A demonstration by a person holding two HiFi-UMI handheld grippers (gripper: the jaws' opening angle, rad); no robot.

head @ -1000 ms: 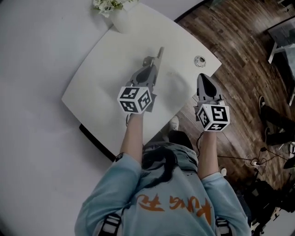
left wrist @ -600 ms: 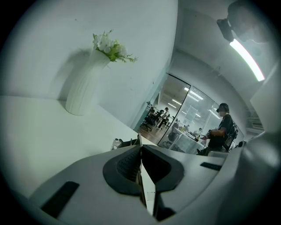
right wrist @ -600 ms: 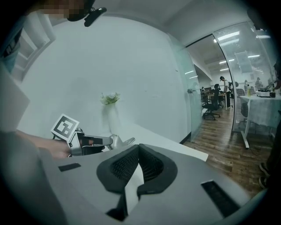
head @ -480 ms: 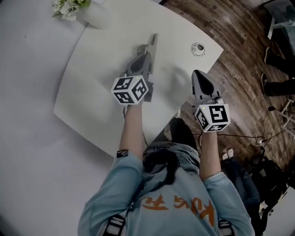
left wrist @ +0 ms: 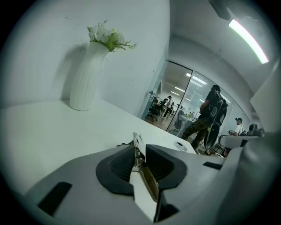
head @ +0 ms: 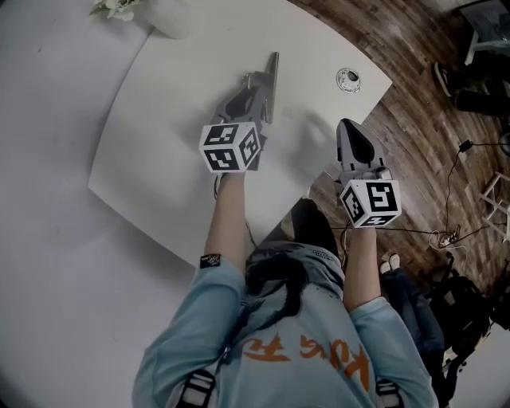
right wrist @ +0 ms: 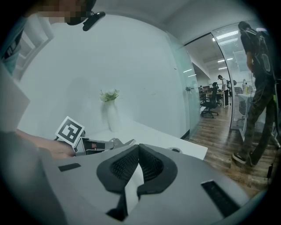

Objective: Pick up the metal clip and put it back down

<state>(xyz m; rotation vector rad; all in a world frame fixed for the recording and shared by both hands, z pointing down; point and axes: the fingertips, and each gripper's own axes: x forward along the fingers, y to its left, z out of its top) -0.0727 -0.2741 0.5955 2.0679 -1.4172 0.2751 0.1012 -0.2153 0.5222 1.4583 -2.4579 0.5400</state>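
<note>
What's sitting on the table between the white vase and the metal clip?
Nothing; the head view shows only bare white table between the vase and the metal clip.

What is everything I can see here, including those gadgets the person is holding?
table: one, white, under the left gripper
vase: one, white, far end of the table
flowers: one bunch, white and green, in the vase
clip: one, silver metal, between the left gripper's fingers
cable hole: one, round, table's right corner
floor: dark brown wood, right of the table
bystander: one close, dark clothes; others farther off
left gripper: grey, fingers opening, clip between them
right gripper: grey, near the table's right edge, fingers shut, empty
</note>
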